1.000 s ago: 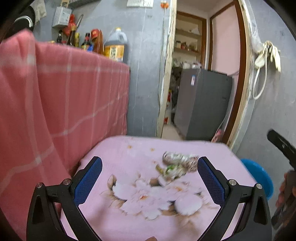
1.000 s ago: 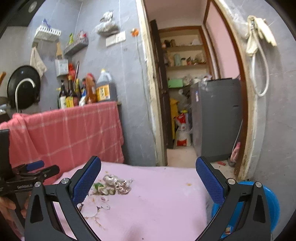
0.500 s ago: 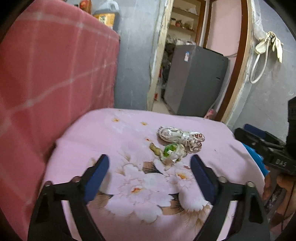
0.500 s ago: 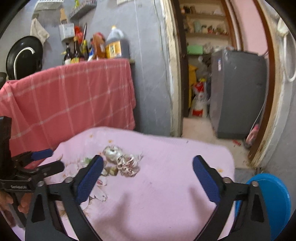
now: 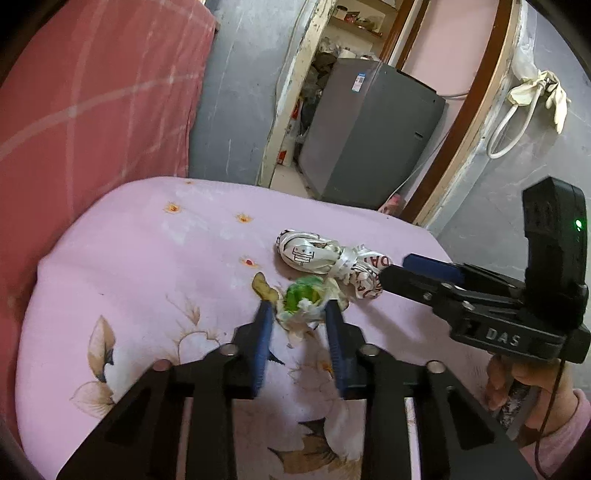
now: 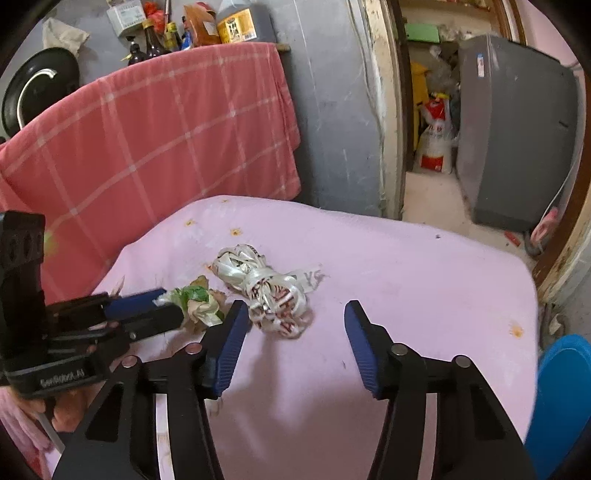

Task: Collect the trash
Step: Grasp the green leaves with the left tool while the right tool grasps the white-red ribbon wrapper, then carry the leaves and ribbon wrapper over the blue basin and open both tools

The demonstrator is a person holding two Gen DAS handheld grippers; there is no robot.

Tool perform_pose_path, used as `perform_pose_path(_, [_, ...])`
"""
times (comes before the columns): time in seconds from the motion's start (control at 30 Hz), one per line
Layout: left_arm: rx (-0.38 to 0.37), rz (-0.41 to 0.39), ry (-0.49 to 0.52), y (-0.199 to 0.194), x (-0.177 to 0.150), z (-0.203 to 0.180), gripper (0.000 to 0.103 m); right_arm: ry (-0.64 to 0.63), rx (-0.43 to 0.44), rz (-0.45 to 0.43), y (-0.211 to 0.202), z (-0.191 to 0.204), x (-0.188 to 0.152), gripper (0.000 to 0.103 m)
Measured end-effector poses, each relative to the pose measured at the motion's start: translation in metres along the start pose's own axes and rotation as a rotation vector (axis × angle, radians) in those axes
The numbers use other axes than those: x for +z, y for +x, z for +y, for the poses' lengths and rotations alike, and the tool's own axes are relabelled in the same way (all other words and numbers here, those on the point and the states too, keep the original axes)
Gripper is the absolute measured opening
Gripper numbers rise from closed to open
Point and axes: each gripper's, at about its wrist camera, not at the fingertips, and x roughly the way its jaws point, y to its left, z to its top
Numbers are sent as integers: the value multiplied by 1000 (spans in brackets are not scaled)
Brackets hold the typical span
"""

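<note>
the left gripper [image 5: 298, 309] is closing narrow around a crumpled green-and-white wrapper [image 5: 304, 300], its blue pads [image 5: 263, 332] sitting on either side of the wad; whether they are pressing it yet is not clear. a brownish scrap [image 5: 264, 288] is lying just beside the wrapper's left side. the right gripper [image 6: 293, 314] is hovering with its jaws spread wide, its left finger just beside a knotted white plastic bag with red print [image 6: 264, 284], which is resting on the cloth touching the wrapper [image 6: 197, 299].

in the right wrist view the pink floral tablecloth [image 6: 406, 280] is lying bare to the right of the bag, out to the rounded edge, where a blue bin [image 6: 561, 398] is sitting low beside the table. the left side is tighter: the red checked cloth [image 6: 155, 136] is hanging just beside the table's left and far edge. in the left wrist view the right gripper [image 5: 424, 271] is reaching in from the right, its tip near the bag [image 5: 325, 258].

behind the table a grey wall is meeting a worn doorframe [image 6: 391, 110], with a grey appliance [image 5: 369, 129] standing past it. bottles and an oil jug [image 6: 240, 22] are standing on the ledge above the red cloth, and a black pan [image 6: 37, 92] is hanging at the left.
</note>
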Motion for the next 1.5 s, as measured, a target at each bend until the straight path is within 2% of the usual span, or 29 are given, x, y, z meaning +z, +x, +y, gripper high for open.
perform_pose_path(0.13, [-16, 18, -5, 5, 5, 0, 10, 35, 38, 48, 16, -4, 4, 41])
perform_pose_path(0.2, [-19, 26, -2, 7, 5, -1, 8, 52, 57, 58, 18, -6, 5, 32])
perform_pose_path(0.3, [-33, 25, -13, 7, 7, 0, 6, 56, 73, 56, 15, -6, 4, 16])
perform_pose_path(0.4, [-37, 21, -22, 3, 6, 0, 5, 37, 70, 46, 11, -1, 2, 9])
perform_pose_path(0.73, [-42, -62, 3, -27, -3, -16, 4, 7, 21, -108, -43, 5, -16, 6])
perform_pose_path(0.97, [-40, -127, 37, -44, -1, -39, 4, 43, -16, -267, -94, 2, -34, 6])
perform_pose_path(1.27, [-52, -331, 107, -78, 6, -98, 4, 48, -132, -533, -180, 0, -46, 6])
perform_pose_path(1.5, [-86, -457, 168, -88, 8, -153, 4, 56, -232, -651, -231, -15, -62, 6])
